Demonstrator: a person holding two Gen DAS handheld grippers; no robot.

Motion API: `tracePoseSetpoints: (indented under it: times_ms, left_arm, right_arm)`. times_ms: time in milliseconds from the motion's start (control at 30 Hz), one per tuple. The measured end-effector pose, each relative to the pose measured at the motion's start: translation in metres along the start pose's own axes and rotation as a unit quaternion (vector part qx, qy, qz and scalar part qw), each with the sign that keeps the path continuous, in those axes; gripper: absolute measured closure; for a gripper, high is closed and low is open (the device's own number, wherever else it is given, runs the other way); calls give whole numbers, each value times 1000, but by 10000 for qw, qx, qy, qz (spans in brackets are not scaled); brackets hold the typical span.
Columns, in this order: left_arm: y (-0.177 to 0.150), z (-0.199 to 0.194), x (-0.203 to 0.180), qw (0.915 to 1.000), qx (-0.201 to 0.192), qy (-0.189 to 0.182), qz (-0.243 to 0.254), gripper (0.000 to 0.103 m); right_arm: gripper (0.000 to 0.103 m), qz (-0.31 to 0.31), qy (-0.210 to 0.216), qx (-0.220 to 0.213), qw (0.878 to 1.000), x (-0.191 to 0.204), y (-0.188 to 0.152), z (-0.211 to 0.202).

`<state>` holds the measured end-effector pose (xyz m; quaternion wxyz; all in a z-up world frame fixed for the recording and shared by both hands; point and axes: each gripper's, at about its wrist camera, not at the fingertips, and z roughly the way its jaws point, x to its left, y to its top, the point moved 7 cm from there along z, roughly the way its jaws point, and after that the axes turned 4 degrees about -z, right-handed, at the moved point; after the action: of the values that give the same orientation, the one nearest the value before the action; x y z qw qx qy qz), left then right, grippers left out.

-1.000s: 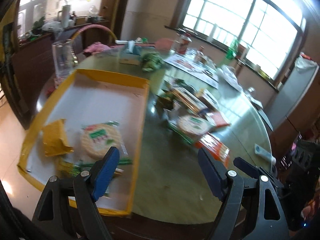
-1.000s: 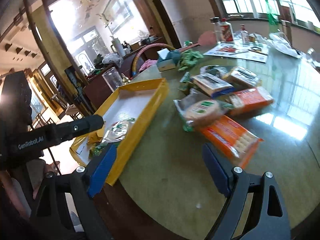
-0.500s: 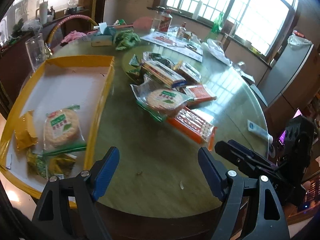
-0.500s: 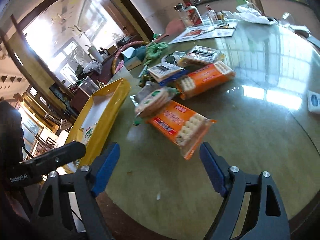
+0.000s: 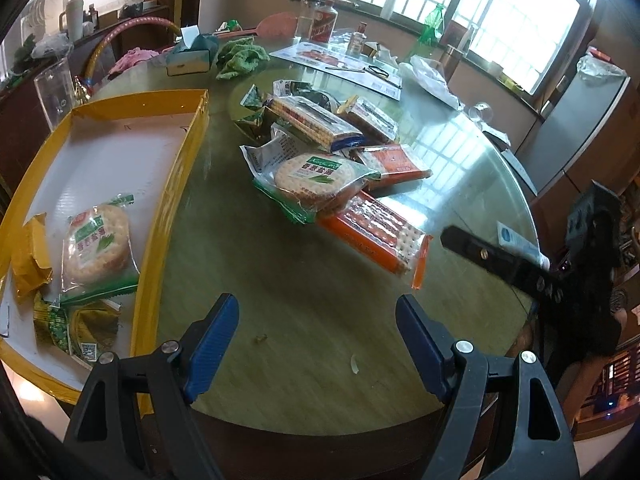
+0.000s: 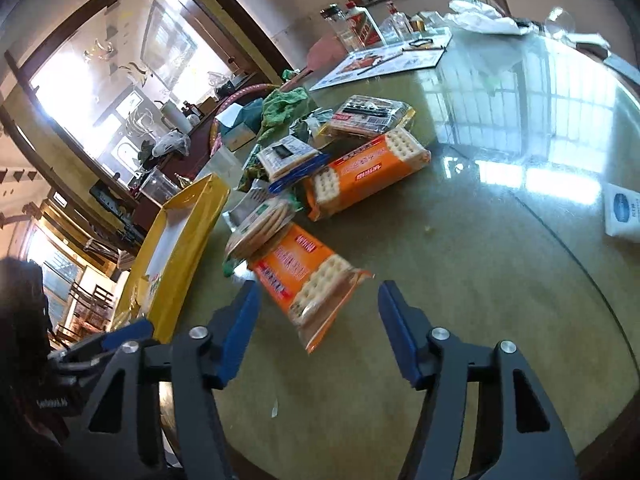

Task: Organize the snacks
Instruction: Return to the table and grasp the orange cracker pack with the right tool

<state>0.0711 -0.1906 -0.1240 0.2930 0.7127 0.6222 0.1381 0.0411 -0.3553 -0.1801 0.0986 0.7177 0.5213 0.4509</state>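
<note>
A pile of snack packs lies mid-table: a round cracker pack, an orange cracker pack nearest me, a second orange pack and several wrapped packs behind. A yellow tray at the left holds a round cracker pack, a yellow packet and small green packets. My left gripper is open and empty above the table's near edge. My right gripper is open, its jaws on either side of the near end of the orange cracker pack, not touching it.
A green cloth, a tissue box, bottles, a placemat and a plastic bag sit at the far side. A clear cup stands by the tray. A white packet lies right. The right gripper's arm reaches in.
Both grippers have swung right, away from the tray and toward the snack pile. The right gripper has closed in on the nearest orange cracker pack. Both stay open.
</note>
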Motion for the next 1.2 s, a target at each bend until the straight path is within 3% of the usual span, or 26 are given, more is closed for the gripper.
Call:
tracePoseSetpoints:
  times_ms: [133,233,267,367,433,567,633,667,700,833,933,1033,1133,1200]
  left_arm:
    - [1,2,0,10000,29,-14,-18,22]
    - [5,0,4,10000,-3,1,-64,22]
    - [6,-1,6,10000,-18,9,-86,22]
    - [14,-3,16,9997,-78,5,-224,22]
    - [19,-4,22,9994,-113,3,-323,22]
    - [32,2,26,9997,-88,-62,-238,22]
    - [42,9,25,9999,-55,64,-60,23]
    - [47,12,22,9999,-54,95,60,23]
    - [52,15,19,9998,-62,117,146,23]
    - [73,44,-1,9970,96,164,746,23]
    - [86,77,-13,9946,482,14,921,23]
    - [93,102,-19,9928,729,-46,950,23]
    - [97,122,-27,9884,647,312,1340,23]
    - [96,131,-26,9854,699,545,1454,23]
  right_arm:
    - [42,19,132,154,9998,-3,14,17]
    - [42,-476,134,364,9981,12,21,35]
    - [40,-628,105,483,9968,17,21,42]
    - [21,-1133,101,794,9903,33,17,63]
    - [18,-1419,11,892,9858,41,12,69]
    - [21,-1771,-112,1025,9788,49,-6,72]
    - [35,-1914,-403,937,9762,49,-15,68]
    - [44,-1898,-494,906,9764,49,-18,66]
    - [46,-1774,-492,865,9791,48,-22,60]
    - [47,-1427,-497,763,9856,40,-36,39]
    - [47,-1239,-613,732,9877,28,-48,19]
    - [47,-1008,-746,669,9898,11,-50,3]
    - [43,-679,-851,509,9928,-6,-45,-4]
    - [34,-577,-807,476,9939,-11,-43,-8]
